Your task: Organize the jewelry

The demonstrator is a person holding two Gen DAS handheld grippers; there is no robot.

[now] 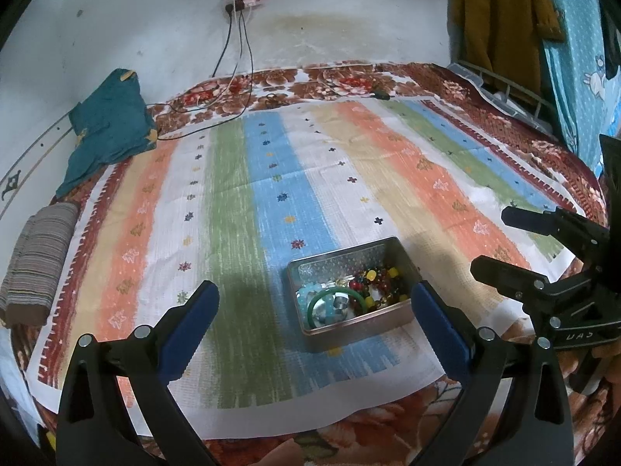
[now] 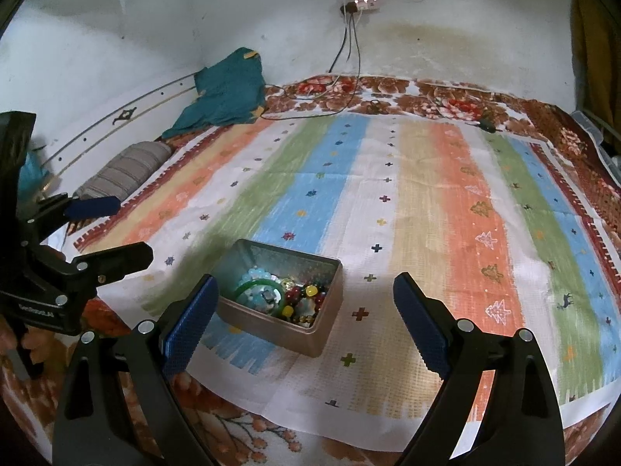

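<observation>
Left gripper (image 1: 314,324) spread wide, nothing between the blue pads; right gripper (image 2: 304,324) likewise splayed and bare. Just beyond both — a metal tin (image 1: 392,250), lidless, on the near part of the striped cloth (image 1: 233,202). Inside, heaped together: a green bangle (image 1: 316,299), a pale blue bead bracelet (image 2: 256,275), red and yellow beads (image 1: 378,277), unsorted to the eye. No jewelry visible out on the cloth. Fits two readings — pieces gathered into the tin and the job near done, or a jumble waiting to be laid out; impossible to settle from here. Far left, a folded teal garment (image 1: 108,128), clear of it all.
</observation>
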